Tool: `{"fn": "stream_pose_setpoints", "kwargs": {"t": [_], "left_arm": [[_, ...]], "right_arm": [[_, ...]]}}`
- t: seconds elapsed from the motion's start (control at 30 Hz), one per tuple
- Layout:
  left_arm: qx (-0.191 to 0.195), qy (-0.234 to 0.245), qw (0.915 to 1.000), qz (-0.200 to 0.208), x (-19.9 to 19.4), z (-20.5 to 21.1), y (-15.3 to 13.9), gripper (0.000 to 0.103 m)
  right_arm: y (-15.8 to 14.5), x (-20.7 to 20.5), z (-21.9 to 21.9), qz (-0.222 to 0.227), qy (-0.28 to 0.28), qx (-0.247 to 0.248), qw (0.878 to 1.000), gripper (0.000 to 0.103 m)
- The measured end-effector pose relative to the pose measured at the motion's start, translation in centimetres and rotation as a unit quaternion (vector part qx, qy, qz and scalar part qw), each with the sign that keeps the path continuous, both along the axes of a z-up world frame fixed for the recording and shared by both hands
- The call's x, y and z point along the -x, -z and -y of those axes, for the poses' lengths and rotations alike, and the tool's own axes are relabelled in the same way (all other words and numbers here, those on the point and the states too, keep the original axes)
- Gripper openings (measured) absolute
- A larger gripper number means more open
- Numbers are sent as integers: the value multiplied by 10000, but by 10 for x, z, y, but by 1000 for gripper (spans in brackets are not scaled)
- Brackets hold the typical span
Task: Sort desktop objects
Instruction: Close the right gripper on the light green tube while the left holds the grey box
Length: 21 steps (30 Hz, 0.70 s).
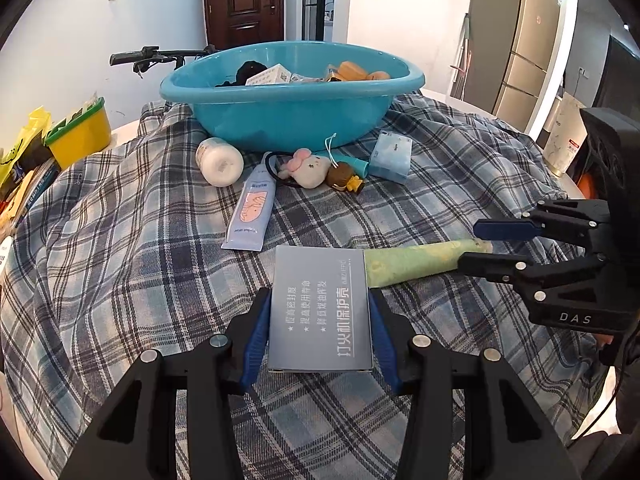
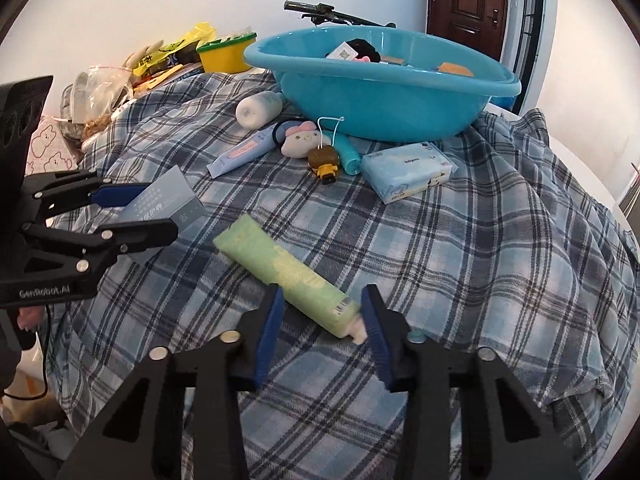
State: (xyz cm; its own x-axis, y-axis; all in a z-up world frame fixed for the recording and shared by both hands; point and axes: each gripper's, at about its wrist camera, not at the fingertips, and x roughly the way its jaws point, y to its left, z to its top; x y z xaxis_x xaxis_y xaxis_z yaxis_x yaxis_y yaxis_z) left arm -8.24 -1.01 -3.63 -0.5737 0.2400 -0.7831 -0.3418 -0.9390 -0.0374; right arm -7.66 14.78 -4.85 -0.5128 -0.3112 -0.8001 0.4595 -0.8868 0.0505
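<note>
L gripper [image 1: 320, 320] is clamped on the grey flat box [image 1: 320, 308]; both blue pads are seen pressed on its long edges, and in the R wrist view the box is held tilted, front edge up off the plaid cloth [image 1: 120, 260]. R gripper [image 2: 324, 320] is seen straddling the cap end of the green tube [image 2: 288, 276]. The R-side pad is touching the tube's cap end; a small gap is seen at the L-side pad, so no firm clamp can be confirmed. The tube is lying flat on the cloth, its far end just beside the box.

Landmark = blue basin [image 1: 288, 116], set at the far side of the cloth-covered surface. Already inside it: a black item, a white carton, orange pieces; details can't be told.

Against the basin's near wall, L to R in the L wrist view:
- white bottle [image 1: 219, 162], on its side, base toward the cam
- pale blue tube [image 1: 250, 208], angled from the basin toward the box
- black hair tie [image 1: 276, 166], partly under the pink-white plush [image 1: 308, 170]
- brown-yellow figurine [image 1: 345, 178], touching the plush
- teal cylinder [image 1: 354, 162], partly hidden behind the plush and figurine
- tissue pack [image 1: 391, 158], just R of the cylinder

L of the basin, off the cloth: yellow tub w/ green rim [image 1: 80, 136] and snack bags.
</note>
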Motion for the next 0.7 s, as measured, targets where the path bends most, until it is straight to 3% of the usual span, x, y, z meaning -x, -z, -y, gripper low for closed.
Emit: {"fn": "stream_pose_setpoints", "kwargs": {"t": [0.13, 0.37, 0.7], "left_arm": [[4, 55, 10000, 2, -2, -2, -1, 50], [10, 122, 9999, -70, -7, -8, -5, 50], [-47, 94, 9999, -61, -6, -10, -6, 50]], "right_arm": [[-1, -9, -2, 103, -127, -16, 9999, 24], [0, -21, 3, 166, -281, -18, 9995, 24], [7, 3, 16, 158, -47, -87, 9998, 24]]}}
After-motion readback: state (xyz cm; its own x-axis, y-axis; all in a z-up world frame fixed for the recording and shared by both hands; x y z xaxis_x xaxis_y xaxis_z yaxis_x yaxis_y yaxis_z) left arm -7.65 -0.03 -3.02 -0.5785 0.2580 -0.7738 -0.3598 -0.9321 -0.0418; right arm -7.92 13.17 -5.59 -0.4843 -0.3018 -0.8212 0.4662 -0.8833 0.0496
